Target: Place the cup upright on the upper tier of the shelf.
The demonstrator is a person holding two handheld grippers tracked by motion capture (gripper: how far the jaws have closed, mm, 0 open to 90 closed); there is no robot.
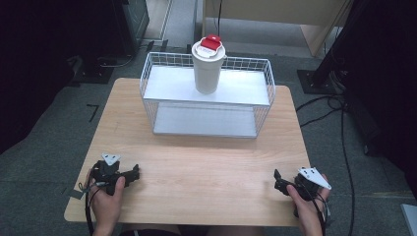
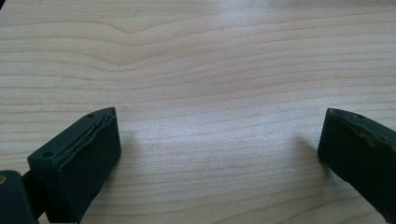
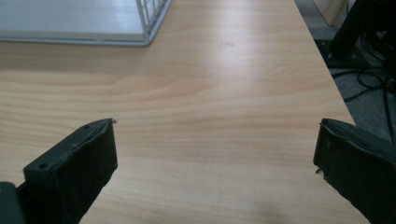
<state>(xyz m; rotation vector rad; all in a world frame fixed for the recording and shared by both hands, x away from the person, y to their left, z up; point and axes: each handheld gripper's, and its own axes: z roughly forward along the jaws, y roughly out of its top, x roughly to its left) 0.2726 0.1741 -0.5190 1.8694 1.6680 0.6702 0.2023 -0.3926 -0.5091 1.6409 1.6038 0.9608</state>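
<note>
A white tumbler [image 1: 207, 69] with a red flip lid stands upright on the top shelf of a white wire rack [image 1: 268, 78] at the far side of the wooden table [image 1: 206, 167]. My left gripper [image 1: 133, 174] rests near the table's front left corner, held by a hand, jaws open with only bare wood between them [image 2: 219, 135]. My right gripper [image 1: 278, 181] rests near the front right corner, also open and empty [image 3: 215, 144]. A corner of the rack's lower shelf [image 3: 84, 21] appears at the top left of the right gripper view.
The rack has a lower white shelf [image 1: 206, 120] with nothing on it. Black cables [image 1: 339, 113] run over the grey floor right of the table, and dark stands flank it. The table's right edge [image 3: 327, 74] is close to my right gripper.
</note>
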